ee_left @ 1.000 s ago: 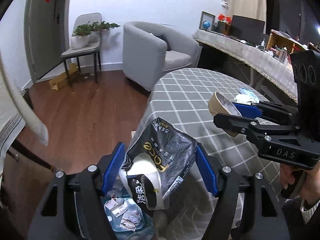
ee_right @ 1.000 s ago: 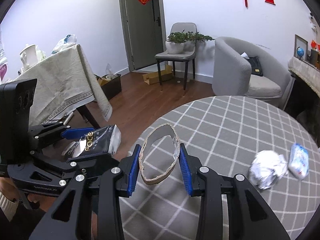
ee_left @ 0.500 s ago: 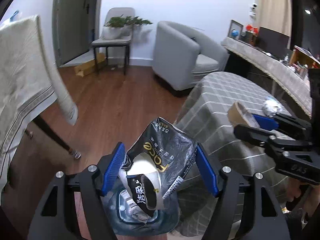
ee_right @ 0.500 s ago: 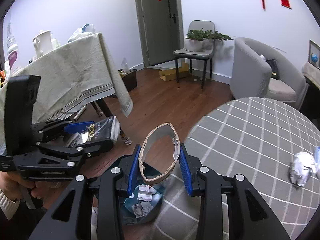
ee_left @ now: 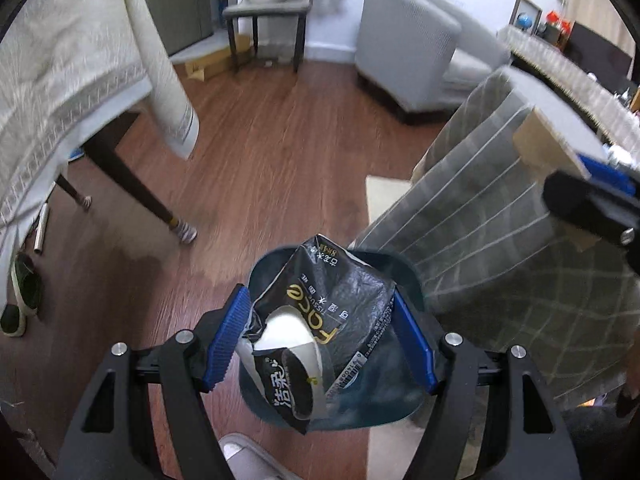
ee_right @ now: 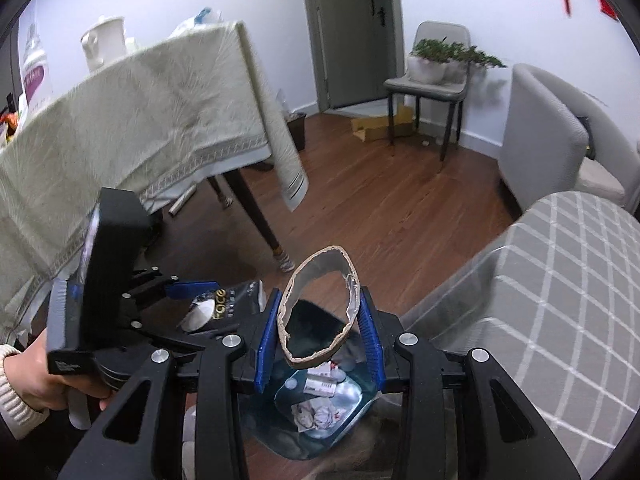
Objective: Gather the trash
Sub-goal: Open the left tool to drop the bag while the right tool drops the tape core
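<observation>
Black crinkled plastic tissue wrapper [ee_left: 324, 320], one piece, printed in gold and white, sits clamped between the two blue pads of the left gripper [ee_left: 320, 332] at lower centre of the left wrist view; the jaws stand about half apart, closed onto the wrapper's sides. Directly beneath it is one dark teal plastic waste bin [ee_left: 404, 276] on the brown wooden floor [ee_left: 280, 152].

Right gripper [ee_right: 322, 340], lower centre of the right wrist view: jaws narrowed onto one squashed brown cardboard ring [ee_right: 320, 312], an oval loop held upright by its two flanks. Through and below the loop the same bin shows, with a crumpled white paper ball [ee_right: 320, 416] and small printed scraps, roughly two, lying inside. Contents partly hidden; exact count cannot be told.

In the right wrist view the left gripper appears at middle left, gripped by one hand [ee_right: 36, 384] in a cream knit cuff.

One grey checked tablecloth [ee_right: 560, 300] fills the right side; one cream tablecloth [ee_right: 140, 120] hangs at upper left. One grey armchair [ee_left: 404, 40] and one grey chair [ee_right: 432, 76] bearing a potted plant stand at the far wall.
</observation>
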`<state>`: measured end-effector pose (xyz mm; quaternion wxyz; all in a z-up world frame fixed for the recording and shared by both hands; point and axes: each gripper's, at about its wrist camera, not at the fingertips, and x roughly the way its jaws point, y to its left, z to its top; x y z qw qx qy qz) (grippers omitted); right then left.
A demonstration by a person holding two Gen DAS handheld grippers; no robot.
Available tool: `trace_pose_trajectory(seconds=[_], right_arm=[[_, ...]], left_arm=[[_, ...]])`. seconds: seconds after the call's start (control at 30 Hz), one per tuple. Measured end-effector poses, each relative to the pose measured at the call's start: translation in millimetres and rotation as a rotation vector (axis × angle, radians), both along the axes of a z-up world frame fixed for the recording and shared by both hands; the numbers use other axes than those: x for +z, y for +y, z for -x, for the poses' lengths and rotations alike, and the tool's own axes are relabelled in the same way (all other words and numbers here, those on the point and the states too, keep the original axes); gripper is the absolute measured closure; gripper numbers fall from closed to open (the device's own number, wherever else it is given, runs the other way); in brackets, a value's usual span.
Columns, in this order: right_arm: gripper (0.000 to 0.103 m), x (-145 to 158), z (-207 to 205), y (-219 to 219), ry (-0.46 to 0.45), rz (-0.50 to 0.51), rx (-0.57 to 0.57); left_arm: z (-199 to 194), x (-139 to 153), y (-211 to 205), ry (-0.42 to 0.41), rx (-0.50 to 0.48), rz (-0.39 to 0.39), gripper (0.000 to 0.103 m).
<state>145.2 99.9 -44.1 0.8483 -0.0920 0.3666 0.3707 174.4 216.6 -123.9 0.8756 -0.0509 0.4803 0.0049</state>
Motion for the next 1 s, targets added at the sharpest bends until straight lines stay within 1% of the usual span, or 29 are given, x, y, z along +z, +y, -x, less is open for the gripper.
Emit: trace_pose_trajectory(seconds=[0.3,0.43,0.5,0.63,0.73,0.8,0.9,1.0], right_arm=[[0.065,-18.0,-7.4,26.0,0.057,0.017,0.017],[0.065,-26.1,-10.7,35.3,0.085,0.022,0.02],[0.065,-28.5,-11.7,39.2,0.097,0.023,0.022],[0.065,-34.3,-14.0,46.6,0.104,0.033,0.018],[0.065,-41.9,-17.6,48.4,0.12,0.041,0.01],[0.065,-46.6,-19.6,49.3,0.13,0.05,0.009],[0.065,-56.7,-22.4,53.5,0.149,0.07,0.005],[0.065,-69.4,-26.8,58.0,0.178,0.085,0.002]], left_arm=[[4.3,-55.8,4.8,0.173,-0.023,0.043,0.029],[7.2,-70.5,10.4,0.223,-0.012,0.05,0.029],[7.7,-73.1,13.0,0.241,-0.005,0.054,0.027],[11.5,-70.5,21.2,0.23,0.002,0.071,0.018],[12.9,-64.9,27.3,0.212,0.015,0.084,0.017],[13.6,-62.6,29.2,0.194,0.02,0.08,0.017],[16.6,-50.8,35.5,0.144,0.031,0.062,0.017],[19.3,-35.0,40.8,0.085,0.042,0.064,0.018]])
